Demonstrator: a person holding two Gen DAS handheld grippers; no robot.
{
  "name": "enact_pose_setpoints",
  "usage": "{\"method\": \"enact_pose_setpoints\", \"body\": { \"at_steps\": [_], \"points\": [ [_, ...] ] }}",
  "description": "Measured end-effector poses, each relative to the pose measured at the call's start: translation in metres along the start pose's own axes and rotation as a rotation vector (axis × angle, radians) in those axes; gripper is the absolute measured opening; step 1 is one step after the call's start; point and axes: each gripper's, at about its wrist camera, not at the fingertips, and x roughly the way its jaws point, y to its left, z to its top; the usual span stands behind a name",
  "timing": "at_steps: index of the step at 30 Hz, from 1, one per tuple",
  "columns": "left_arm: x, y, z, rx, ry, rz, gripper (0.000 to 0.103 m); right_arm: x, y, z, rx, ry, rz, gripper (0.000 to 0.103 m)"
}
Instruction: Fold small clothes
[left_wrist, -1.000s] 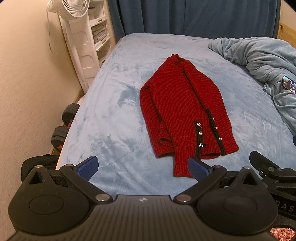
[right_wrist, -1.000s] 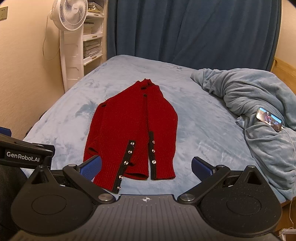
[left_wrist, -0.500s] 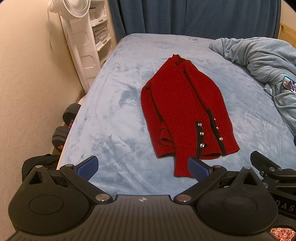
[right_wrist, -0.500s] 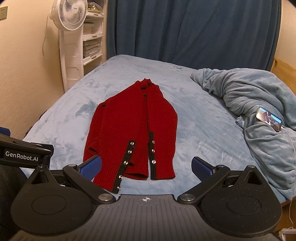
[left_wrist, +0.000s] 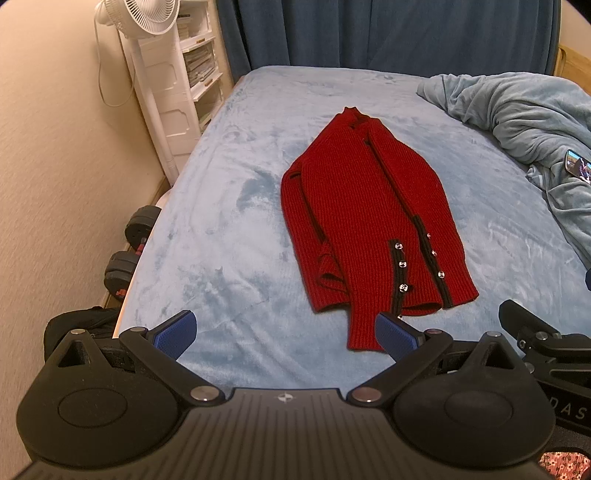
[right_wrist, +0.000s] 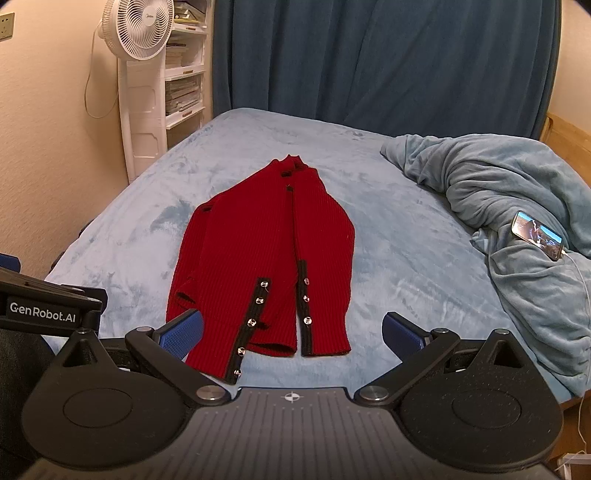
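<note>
Garment: red knit cardigan (right_wrist: 266, 266), sleeves folded in, flat on the blue bed (right_wrist: 406, 266), centre frame.
Left gripper (left_wrist: 286, 334): jaws spread wide, empty, at lower frame short of the hem.
Right gripper (right_wrist: 291, 332): jaws spread wide, empty, over the hem.
Duvet (right_wrist: 517, 206): bunched at right; phone (right_wrist: 537, 235) on it.
Fan (right_wrist: 138, 29): upper left.

Each gripper, left gripper (left_wrist: 286, 334) and right gripper (right_wrist: 291, 332), has a ribbed dark-grey body with a small cross mark, two round black housings, silver screws, black linkage arms and blue textured pads (right_wrist: 183, 334). White "GenRobot.AI" lettering marks what seems the left unit's side.
</note>
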Motion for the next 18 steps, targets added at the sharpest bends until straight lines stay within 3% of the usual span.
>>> {"method": "enact_pose_setpoints", "body": {
  "at_steps": [18],
  "points": [
    [0.0002,0.0008,-0.0039,0.001,0.001,0.003,0.103,0.0014,0.0016,-0.0046,0.004,0.005,0.001,0.102]
  ]
}}
